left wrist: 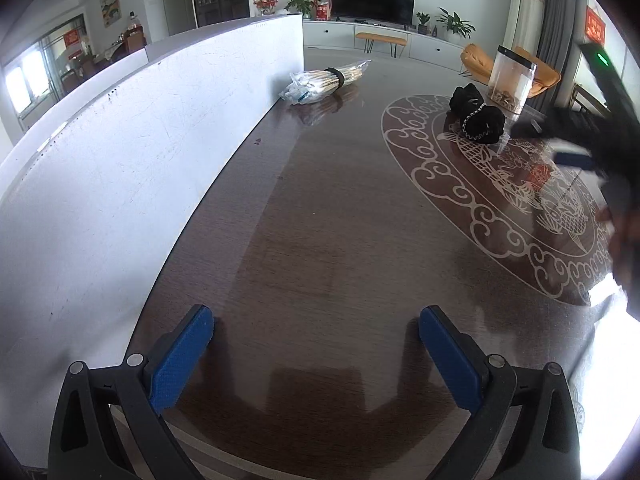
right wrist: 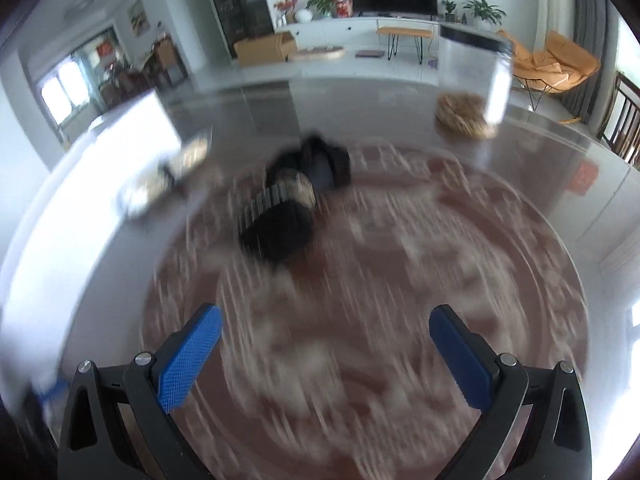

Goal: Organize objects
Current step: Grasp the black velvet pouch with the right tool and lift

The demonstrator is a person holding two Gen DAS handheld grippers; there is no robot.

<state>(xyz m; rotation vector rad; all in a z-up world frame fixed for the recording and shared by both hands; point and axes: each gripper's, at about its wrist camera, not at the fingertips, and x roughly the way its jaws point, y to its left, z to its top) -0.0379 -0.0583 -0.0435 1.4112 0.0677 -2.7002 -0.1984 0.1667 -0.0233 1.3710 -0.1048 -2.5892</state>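
Note:
A black cloth bundle with a beaded chain (left wrist: pixel 478 118) lies on the patterned centre of the dark table; it is blurred in the right wrist view (right wrist: pixel 292 204). A clear plastic jar (left wrist: pixel 512 80) with brown bits at its bottom stands behind it, also in the right wrist view (right wrist: pixel 476 84). A plastic-wrapped bundle of chopsticks (left wrist: pixel 328 80) lies beside the white board. My left gripper (left wrist: pixel 316 354) is open and empty, low over bare table. My right gripper (right wrist: pixel 326 358) is open and empty above the pattern, short of the black bundle; it shows blurred at the left view's right edge (left wrist: pixel 600 136).
A tall white board (left wrist: pixel 132 160) runs along the table's left side. The round ornamental pattern (left wrist: pixel 500 208) covers the table's centre. Beyond the table are a TV cabinet (left wrist: pixel 372 36), a bench and an orange chair (right wrist: pixel 552 64).

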